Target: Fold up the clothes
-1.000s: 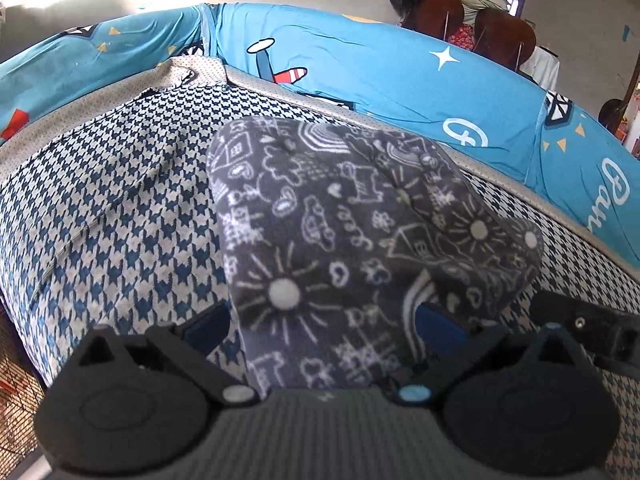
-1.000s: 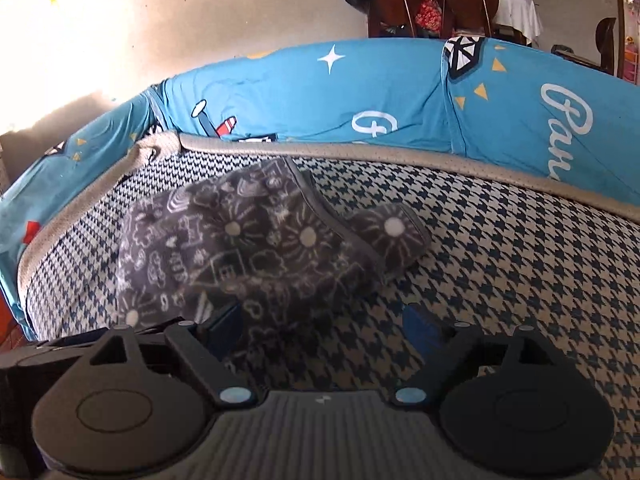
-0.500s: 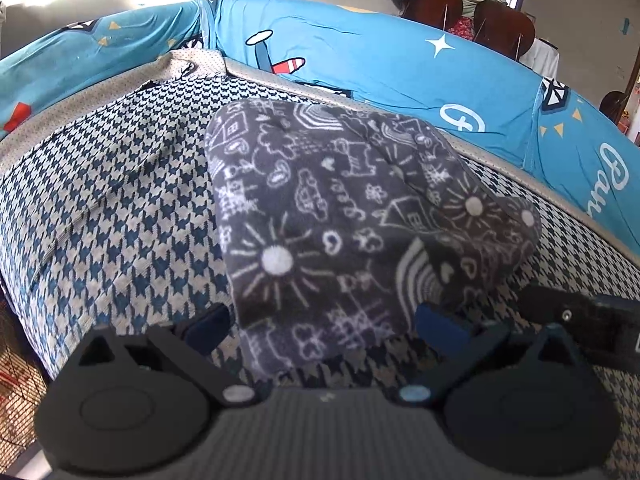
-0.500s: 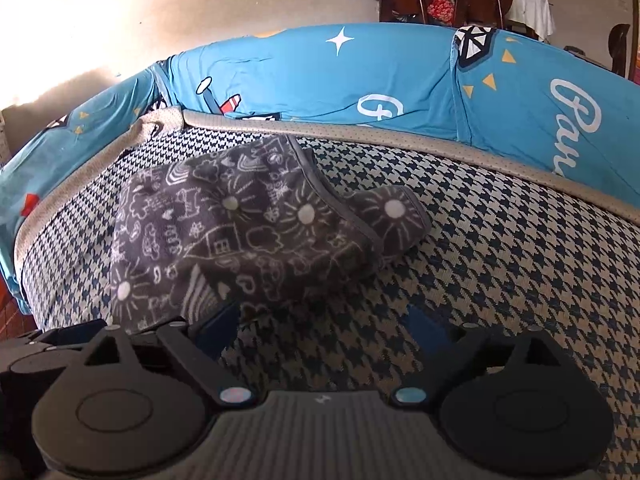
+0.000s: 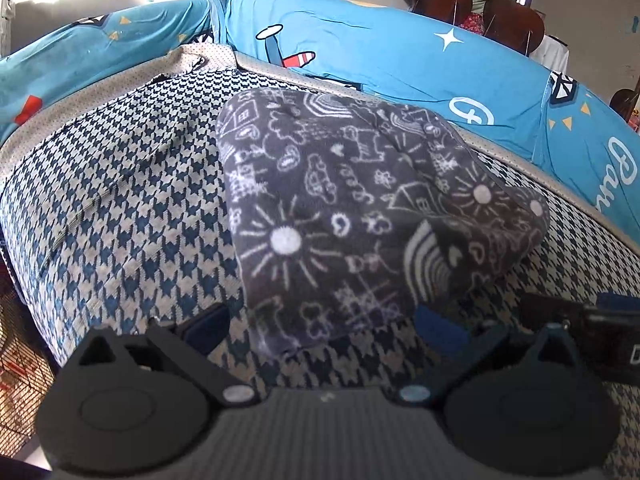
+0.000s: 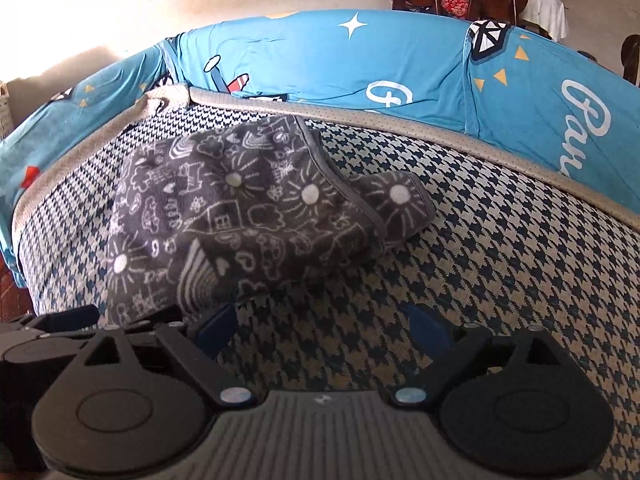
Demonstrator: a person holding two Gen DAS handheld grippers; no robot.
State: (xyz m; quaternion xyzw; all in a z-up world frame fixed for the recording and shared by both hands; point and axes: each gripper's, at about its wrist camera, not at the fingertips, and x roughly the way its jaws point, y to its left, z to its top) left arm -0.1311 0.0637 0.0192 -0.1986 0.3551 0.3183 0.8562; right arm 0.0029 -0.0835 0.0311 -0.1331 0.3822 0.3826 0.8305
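A cushion covered in blue-and-cream houndstooth fabric (image 5: 120, 208) carries everything here; a beige perforated piping (image 6: 400, 124) runs along its far edge. On it lies one folded grey fleece garment (image 5: 340, 216) printed with white doodles of suns, houses and hearts. The garment sits toward the far left corner of the cushion, its far edge just short of the piping. Behind the piping rises a bright blue printed cover (image 6: 320, 64), touching the cushion's far edge.

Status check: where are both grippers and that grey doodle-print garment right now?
Left gripper open, straddling near edge of the grey garment. Right gripper open, empty, over the houndstooth cover. Garment lies folded. Nothing in the way.
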